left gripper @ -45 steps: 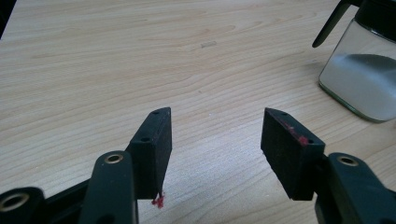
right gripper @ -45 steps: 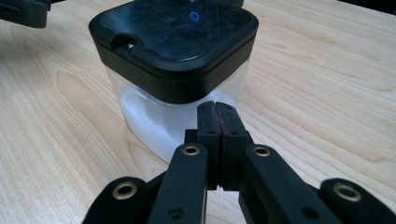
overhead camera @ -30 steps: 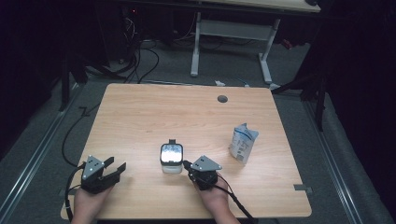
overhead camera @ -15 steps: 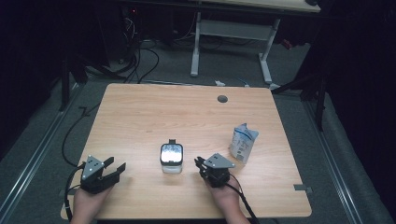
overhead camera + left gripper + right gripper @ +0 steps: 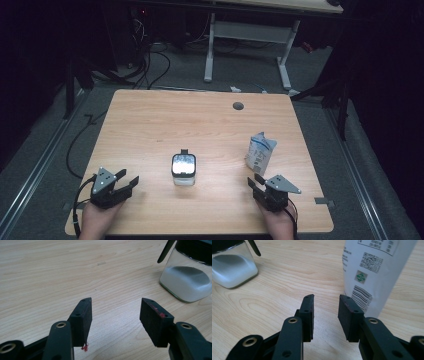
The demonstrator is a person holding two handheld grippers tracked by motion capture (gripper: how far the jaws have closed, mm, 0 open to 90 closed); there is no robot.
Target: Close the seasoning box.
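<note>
Near the front edge of the table [image 5: 150, 120], the right gripper [image 5: 258, 184] rests low just before the white pouch [image 5: 259, 153], its jaws just opening, nothing between. The left gripper [image 5: 131, 181] lies left of the glass jar [image 5: 183, 168], jaws apart and empty. The jar stands farther in, left of the pouch.

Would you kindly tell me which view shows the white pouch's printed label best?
The right gripper view: the white pouch stands close, barcode and codes legible. The high view shows the whole pouch, small, print unreadable.
</note>
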